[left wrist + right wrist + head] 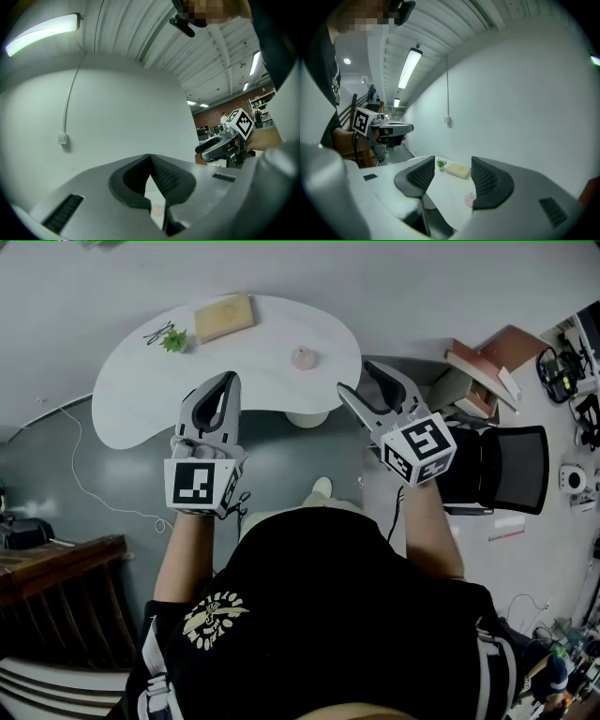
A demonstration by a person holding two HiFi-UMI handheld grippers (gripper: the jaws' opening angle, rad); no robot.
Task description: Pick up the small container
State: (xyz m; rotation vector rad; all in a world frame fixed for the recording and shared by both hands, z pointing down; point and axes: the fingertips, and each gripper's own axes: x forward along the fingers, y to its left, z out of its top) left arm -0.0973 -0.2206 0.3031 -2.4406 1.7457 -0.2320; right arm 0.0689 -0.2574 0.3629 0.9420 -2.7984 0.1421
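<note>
Black shirt [328, 615] with a gold emblem fills the bottom of the head view, and both arms reach out from it holding grey plastic tongs with marker cubes on them. Left gripper [228, 381] is clenched: in its own view the ribbed black pads meet at the tips with nothing pinched, leaving just a narrow wedge of gap below them. Right gripper [356, 377] is released, its pads spread wide and nothing between them.

Both are held up on the near side of a smooth white table [141, 399] shaped like a kidney bean on a round white foot. The small container [303, 357] sits on it toward the right end, past the gripper tips and roughly between the two. It's pale pink, squat and rounded, standing upright. From above it looks round, so I can't pick out a long axis or which way it faces.

It stands well apart from a flat tan block [224, 317] at the table's far edge and a little green plant [174, 339] left of that.

Off the table, on the dark floor [56, 446], there's a black mesh chair [511, 470] on the right with some stacked books [487, 357] beyond it. A thin white cable [89, 488] trails on the left, near dark slatted wooden furniture [56, 587].
</note>
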